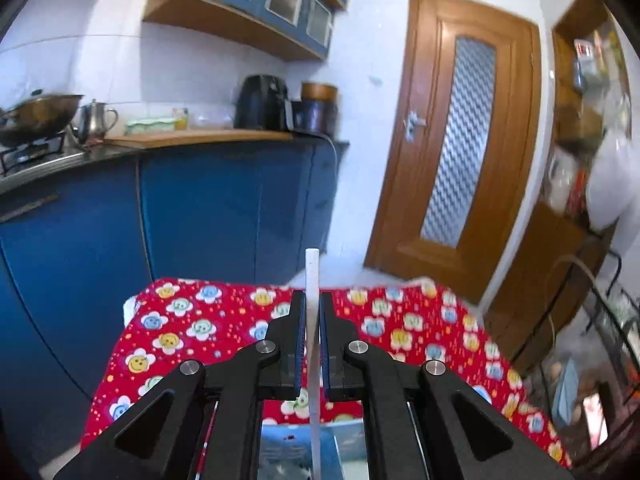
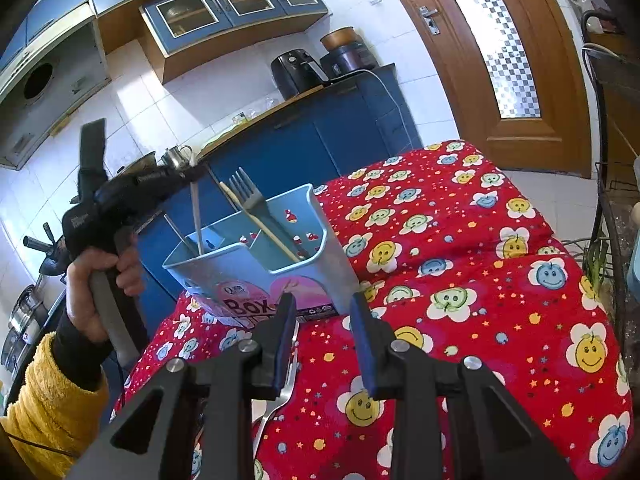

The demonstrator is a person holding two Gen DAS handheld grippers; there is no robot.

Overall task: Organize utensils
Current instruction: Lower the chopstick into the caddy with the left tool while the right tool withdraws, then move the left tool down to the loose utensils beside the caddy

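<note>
My left gripper (image 1: 312, 312) is shut on a thin white chopstick (image 1: 311, 280) and holds it upright over the light blue utensil holder (image 1: 298, 446) below it. In the right wrist view the left gripper (image 2: 192, 172) holds that chopstick (image 2: 196, 220) with its lower end inside the holder's (image 2: 320, 248) left compartment. A grey fork (image 2: 252, 204) and a wooden chopstick (image 2: 260, 224) stand in the right compartment. My right gripper (image 2: 324, 312) is open and empty, just in front of the holder. A metal fork (image 2: 280, 396) lies on the cloth under its left finger.
The table carries a red cloth with smiley flowers (image 2: 480, 280). Blue kitchen cabinets (image 1: 200, 208) and a counter with a kettle, wok and air fryer stand behind. A wooden door (image 1: 460, 140) is at the right. A wire rack (image 2: 612, 216) stands by the table's right edge.
</note>
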